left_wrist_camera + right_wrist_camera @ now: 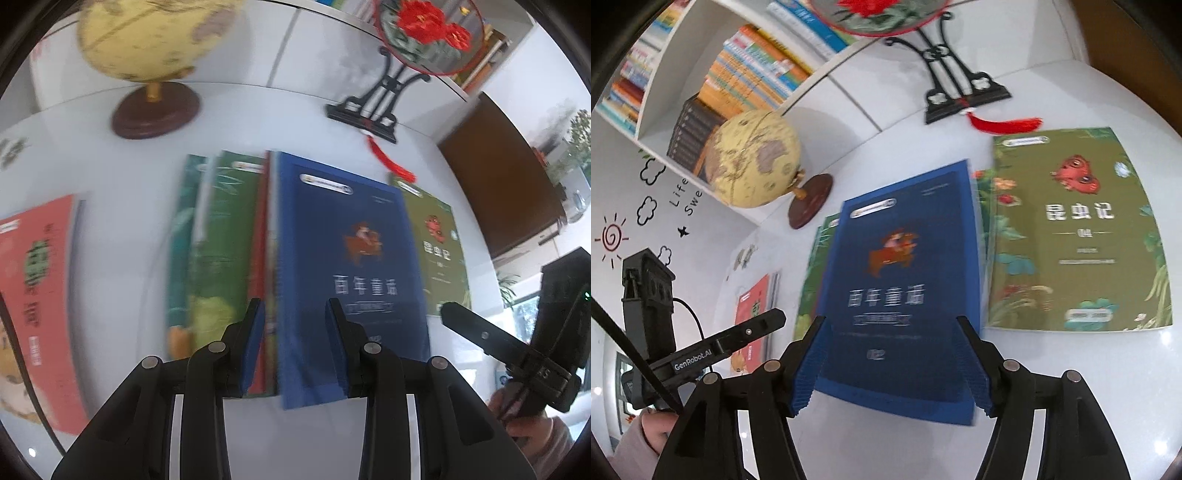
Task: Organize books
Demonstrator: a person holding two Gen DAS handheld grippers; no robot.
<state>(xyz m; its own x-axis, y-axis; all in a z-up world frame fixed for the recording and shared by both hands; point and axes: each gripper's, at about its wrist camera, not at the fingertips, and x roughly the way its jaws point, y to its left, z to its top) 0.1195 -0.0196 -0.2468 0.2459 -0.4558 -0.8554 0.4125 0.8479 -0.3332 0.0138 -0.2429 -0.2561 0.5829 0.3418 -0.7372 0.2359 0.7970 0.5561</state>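
my right gripper (892,363) hung over the near end of the blue book (905,280), jaws wide, pads clear of the cover on both sides and pressing nothing. my left gripper (295,343) pointed steeply down at the same book's spine side, jaws narrow, empty as far as i could tell. the blue book lay on top of a loose pile: green books (218,236) and a red-edged one fanned out beneath it to the left, the olive insect book (1075,232) flat just beside it on the right, the salmon book (40,295) well apart on the white table (122,229). risk, as i judged it: closing on the top cover alone could lift only that cover or skew the pile, since the edges beneath were not squared. a sideways push might send the fan sliding toward the globe (757,158) or the black fan stand (964,92) at the back. both views were smeared, so alignment was hard to trust. both grippers tilted downward, side by side, a hand (653,428) in a pale sleeve under the left one.
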